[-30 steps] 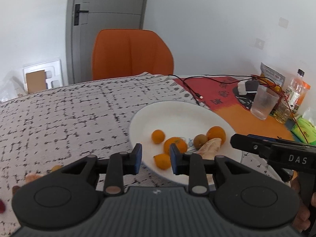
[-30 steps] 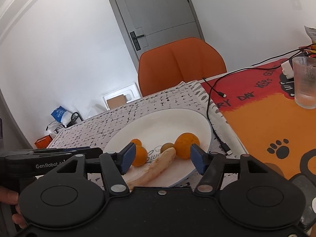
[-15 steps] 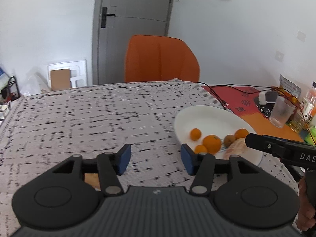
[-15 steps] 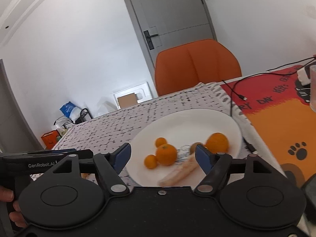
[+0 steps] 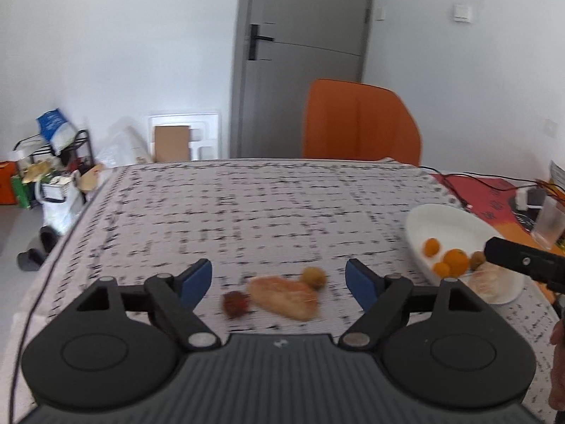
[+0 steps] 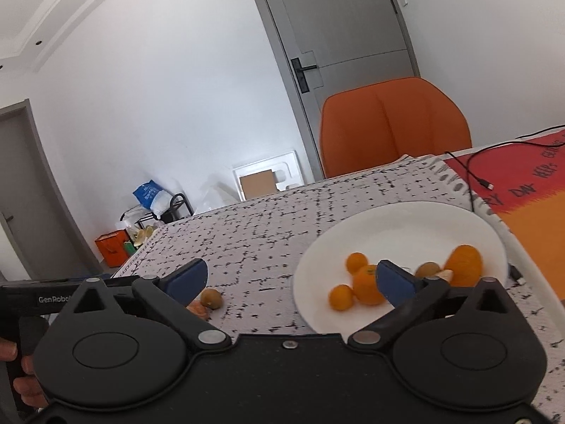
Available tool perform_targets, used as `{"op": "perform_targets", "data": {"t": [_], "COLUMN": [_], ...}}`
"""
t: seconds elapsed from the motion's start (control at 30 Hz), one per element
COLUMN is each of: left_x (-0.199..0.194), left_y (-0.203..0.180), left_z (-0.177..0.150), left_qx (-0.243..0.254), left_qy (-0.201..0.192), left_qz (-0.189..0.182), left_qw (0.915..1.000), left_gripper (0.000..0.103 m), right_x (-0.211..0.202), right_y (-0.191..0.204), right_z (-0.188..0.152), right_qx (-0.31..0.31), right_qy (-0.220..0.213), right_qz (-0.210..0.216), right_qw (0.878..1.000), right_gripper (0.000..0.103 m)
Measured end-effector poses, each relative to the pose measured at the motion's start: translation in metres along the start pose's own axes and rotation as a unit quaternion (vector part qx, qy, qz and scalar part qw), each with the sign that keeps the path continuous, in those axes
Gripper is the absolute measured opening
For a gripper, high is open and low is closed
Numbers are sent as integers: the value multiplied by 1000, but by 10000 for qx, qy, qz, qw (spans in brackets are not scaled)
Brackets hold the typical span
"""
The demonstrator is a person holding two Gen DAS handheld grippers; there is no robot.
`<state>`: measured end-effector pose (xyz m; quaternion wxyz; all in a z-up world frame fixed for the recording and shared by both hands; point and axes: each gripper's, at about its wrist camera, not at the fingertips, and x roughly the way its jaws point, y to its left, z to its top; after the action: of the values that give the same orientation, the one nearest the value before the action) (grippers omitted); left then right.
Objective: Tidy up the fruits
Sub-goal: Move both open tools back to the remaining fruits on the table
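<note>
While both jaws gape, peeled fruit [image 5: 284,296] lies between left gripper [image 5: 279,277] jaws.

Soft, even daylight fills both views, leaving the white walls bright and shadows faint. The left wrist view is motion-blurred: the black-speckled grey tablecloth [image 5: 268,212] smears sideways. The right wrist view is sharper, though the glossy white plate [image 6: 399,226] looks slightly washed out. Fisheye curvature bends the grey door [image 6: 346,35], and corners darken
</note>
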<state>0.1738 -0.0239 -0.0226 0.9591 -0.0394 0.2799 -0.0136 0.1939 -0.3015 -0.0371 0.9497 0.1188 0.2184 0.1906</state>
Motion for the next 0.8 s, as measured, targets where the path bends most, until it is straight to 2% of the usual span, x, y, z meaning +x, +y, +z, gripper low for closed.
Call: {"op": "perform_targets", "data": {"t": [0.23,0.63,0.8], "left_x": [-4,5,12], "left_y": [32,60,68], "left_z": [-10,-25,-30], "left_qx": [-275,-544,-664], "left_qy": [38,115,163], "left_qz": [233,274,237], "left_qw": [9993,9981,9974], "left_gripper": [82,81,75], "right_x": [14,33,43], "right_y": [19,45,56], "right_z": [-3,-7,-9], "right_qx": [-152,-384,-607], "right_qy": [123,275,414], "right_qz": [107,223,310], "right_qw": [9998,9986,9968], "right_gripper": [103,103,101]}}
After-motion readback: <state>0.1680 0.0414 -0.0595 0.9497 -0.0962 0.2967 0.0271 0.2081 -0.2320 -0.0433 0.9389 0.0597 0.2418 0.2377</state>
